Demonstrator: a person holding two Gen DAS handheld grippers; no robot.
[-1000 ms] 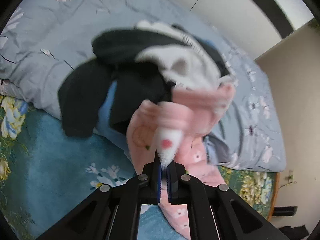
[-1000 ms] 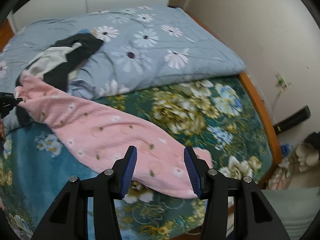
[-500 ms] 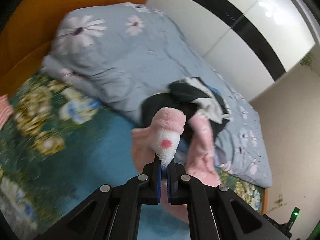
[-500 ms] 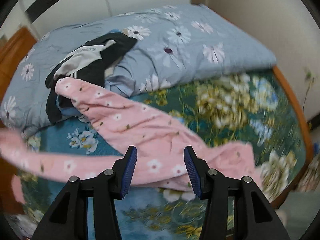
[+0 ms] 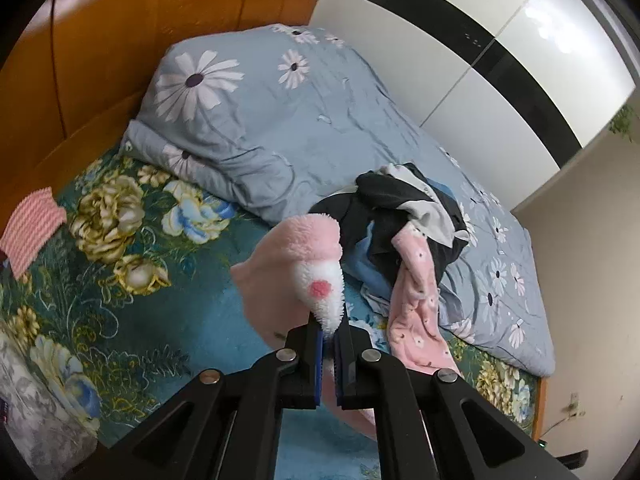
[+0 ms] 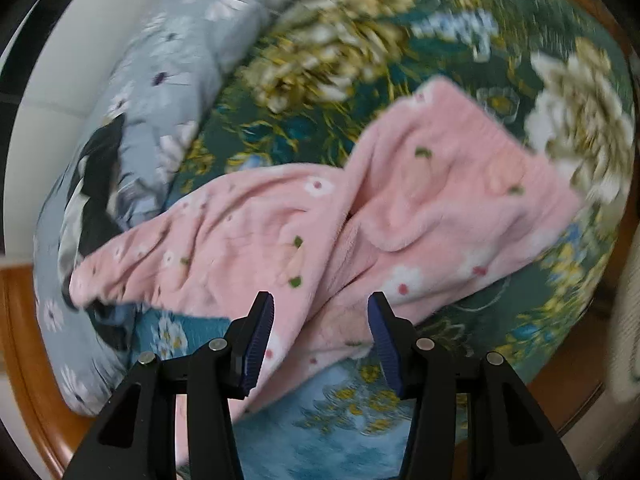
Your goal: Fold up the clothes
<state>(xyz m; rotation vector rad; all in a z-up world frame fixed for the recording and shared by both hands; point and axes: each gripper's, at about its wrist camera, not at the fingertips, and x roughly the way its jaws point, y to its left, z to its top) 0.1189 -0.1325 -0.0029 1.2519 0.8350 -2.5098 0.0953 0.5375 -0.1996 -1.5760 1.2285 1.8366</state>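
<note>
Left gripper (image 5: 328,340), lower centre: jaws nipped tight on a cuff of the pink fleece garment (image 5: 298,248). Right gripper (image 6: 320,332): jaws wide apart, nothing between, hovering over the garment (image 6: 400,208) sprawled across the floral bedsheet (image 6: 320,64). Dark clothes pile (image 5: 400,208) mid-right, apparently resting on the blue quilt (image 5: 260,120); view blurred.

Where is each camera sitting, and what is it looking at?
Left wrist: sits on the left gripper, facing the headboard and quilt; its shut fingers pinch the pink pajamas.
Right wrist: sits on the right gripper, looking down at the bed; its open fingers show.
Shared: pink pajamas, quilt, dark clothes pile.
</note>
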